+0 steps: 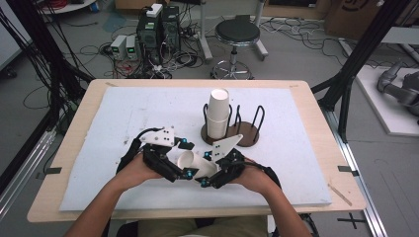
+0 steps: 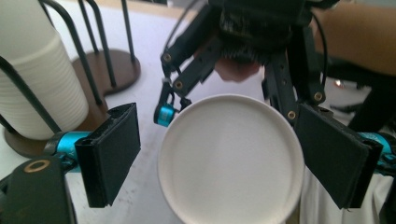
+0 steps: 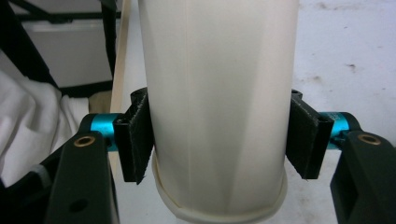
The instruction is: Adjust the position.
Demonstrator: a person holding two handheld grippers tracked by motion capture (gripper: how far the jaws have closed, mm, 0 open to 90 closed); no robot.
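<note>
A white paper cup (image 1: 192, 164) lies level above the table's (image 1: 74, 148) near edge, middle, pinched across its wall by the right gripper (image 3: 219, 140). The left gripper (image 2: 219, 154) stands spread wide, its pads off the cup's base. Thin and light, the cup likely dents easily — best gripped gently, near the stiffer rolled rim or base.

White paper cup (image 3: 217, 102) upright between right gripper (image 3: 219, 140) pads, both pads pressing its sides near the rolled rim, white foam table (image 3: 345, 51) behind
</note>
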